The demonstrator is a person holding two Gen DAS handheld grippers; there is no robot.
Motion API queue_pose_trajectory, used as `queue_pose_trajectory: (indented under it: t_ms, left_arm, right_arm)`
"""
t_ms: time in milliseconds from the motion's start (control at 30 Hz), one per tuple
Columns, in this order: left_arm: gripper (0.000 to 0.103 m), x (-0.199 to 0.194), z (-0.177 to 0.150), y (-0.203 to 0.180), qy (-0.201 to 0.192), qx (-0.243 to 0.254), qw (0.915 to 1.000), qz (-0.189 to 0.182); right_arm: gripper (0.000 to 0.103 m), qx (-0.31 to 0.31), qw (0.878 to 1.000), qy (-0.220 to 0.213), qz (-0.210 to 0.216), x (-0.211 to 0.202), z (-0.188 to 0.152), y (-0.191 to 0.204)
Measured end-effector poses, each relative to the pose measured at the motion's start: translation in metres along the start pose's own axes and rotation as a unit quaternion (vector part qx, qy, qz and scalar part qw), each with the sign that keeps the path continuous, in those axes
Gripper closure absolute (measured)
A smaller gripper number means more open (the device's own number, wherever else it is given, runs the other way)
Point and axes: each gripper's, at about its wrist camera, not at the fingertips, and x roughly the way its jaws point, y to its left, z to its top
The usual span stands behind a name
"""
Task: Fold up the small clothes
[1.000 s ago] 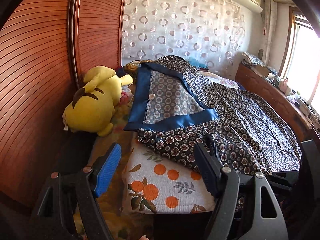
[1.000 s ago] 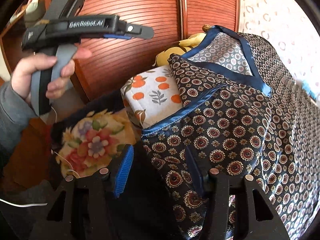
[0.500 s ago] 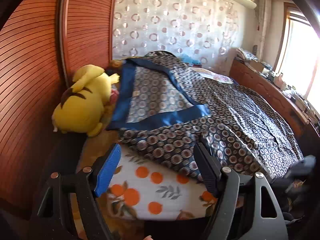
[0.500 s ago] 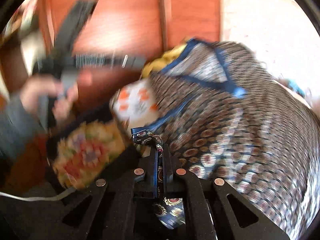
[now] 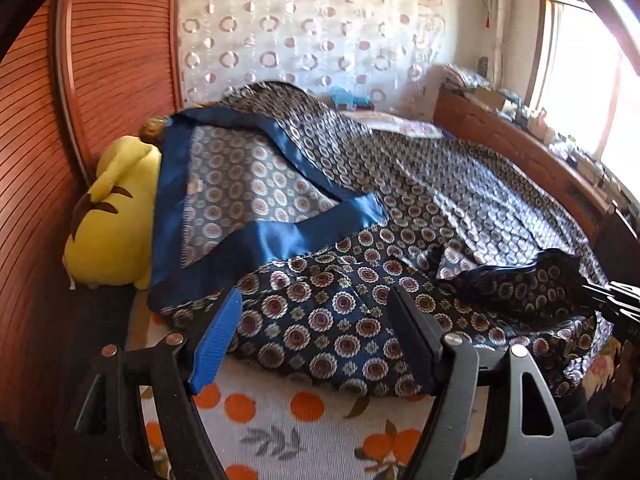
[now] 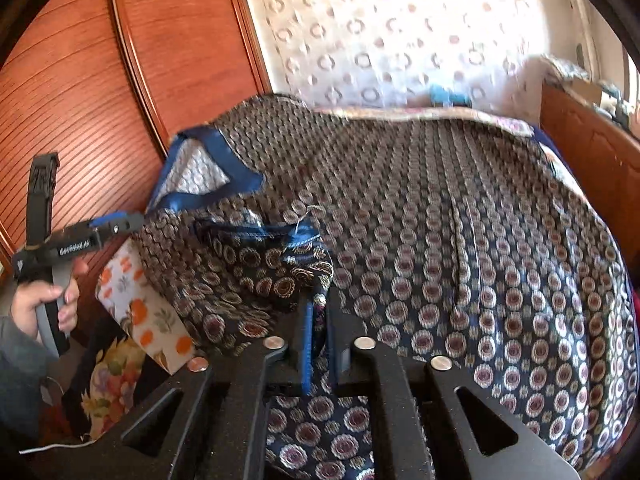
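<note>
Patterned robe (image 5: 400, 216) lies spread across the bed, one blue-trimmed front turned back, so your folding has barely begun. Your right gripper (image 6: 318, 340) pinches a bunched edge, its jaws having just eased slightly. Your left gripper (image 5: 320, 344) hovers wide open above the near hem.

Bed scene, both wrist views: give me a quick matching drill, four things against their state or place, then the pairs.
Things:
1. left gripper
2. right gripper
3. yellow plush toy
4. orange-print pillow

States or places:
A. against the wooden wardrobe
B. clamped on the patterned garment's edge
C. partly under the garment, near edge
D. open, nothing between the fingers

Pairs: 1-D, 2-B, 3-A, 4-C
</note>
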Motion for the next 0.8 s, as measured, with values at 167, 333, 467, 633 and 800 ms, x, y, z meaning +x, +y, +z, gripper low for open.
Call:
queue_pose_trajectory:
  t_ms: [167,333,467,633,800]
  left_arm:
    - [0.027,0.029,-0.01,0.002,0.055,0.023,0.9979,0.026]
    - [0.029,0.034,-0.017,0.007,0.069,0.015,0.9971,0.027]
    - [0.034,0.032,-0.018,0.008,0.072,0.011,0.9969,0.031]
    - [0.04,0.027,-0.026,0.01,0.051,0.023,0.998,0.03]
    - [0.094,0.022,-0.024,0.007,0.06,0.04,0.9971,0.027]
  right_arm:
    - [0.07,-0.037,0.999,-0.006,-0.002,0.002,0.012,0.001]
    - [0.055,-0.064,0.998,-0.02,0.001,0.001,0.023,-0.003]
    - [0.054,-0.091,0.994,-0.005,0.059,0.02,0.043,0.001]
    - [0.054,-0.123,0.983,0.052,0.128,0.069,0.055,0.021]
    - [0.054,-0.158,0.976,0.092,0.117,0.113,0.06,0.034]
